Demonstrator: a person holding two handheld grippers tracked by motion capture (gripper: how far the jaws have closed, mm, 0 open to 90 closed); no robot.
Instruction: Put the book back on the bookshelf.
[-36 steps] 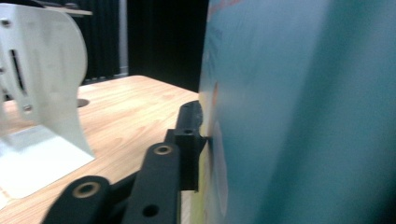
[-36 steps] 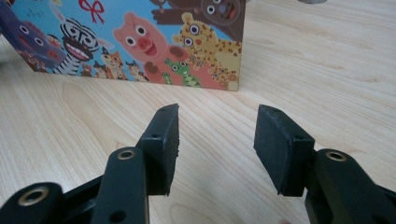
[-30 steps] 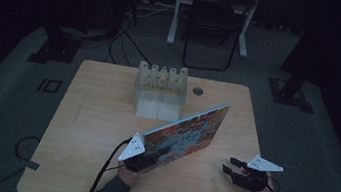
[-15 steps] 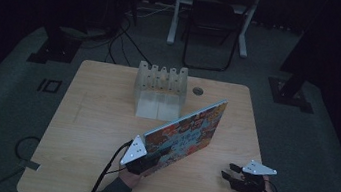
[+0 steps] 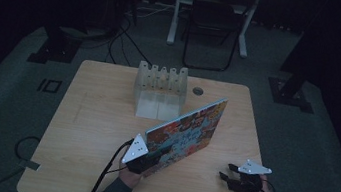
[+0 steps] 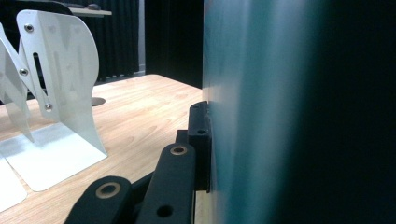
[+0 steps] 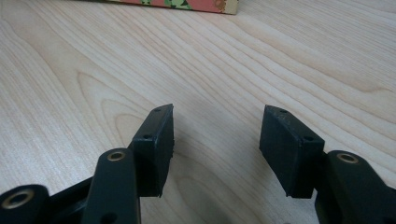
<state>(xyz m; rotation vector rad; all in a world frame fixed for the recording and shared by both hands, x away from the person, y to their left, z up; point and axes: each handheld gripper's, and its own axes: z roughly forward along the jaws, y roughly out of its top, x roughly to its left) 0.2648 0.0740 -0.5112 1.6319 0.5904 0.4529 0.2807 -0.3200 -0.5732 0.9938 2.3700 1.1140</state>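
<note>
A flat book with a bright, busy cover (image 5: 186,128) stands tilted on its long edge across the middle of the wooden table (image 5: 95,115). My left gripper (image 5: 146,161) is shut on its near left corner. In the left gripper view one black finger (image 6: 198,140) presses on the book's teal side (image 6: 280,112), and the other finger is hidden behind it. My right gripper (image 5: 227,177) rests low near the front right of the table, apart from the book. Its jaws (image 7: 217,140) have just been opening and stand open over bare wood with nothing between them.
A white slotted rack (image 5: 160,87) with upright dividers (image 6: 60,79) stands at the back middle of the table, beside a round cable hole (image 5: 198,91). The book's lower edge (image 7: 187,3) lies just beyond the right gripper. A chair and cables sit on the dark floor behind.
The right gripper's jaws stand wider apart than before, and that hand has edged slightly toward the front. The book and the left gripper have kept still.
</note>
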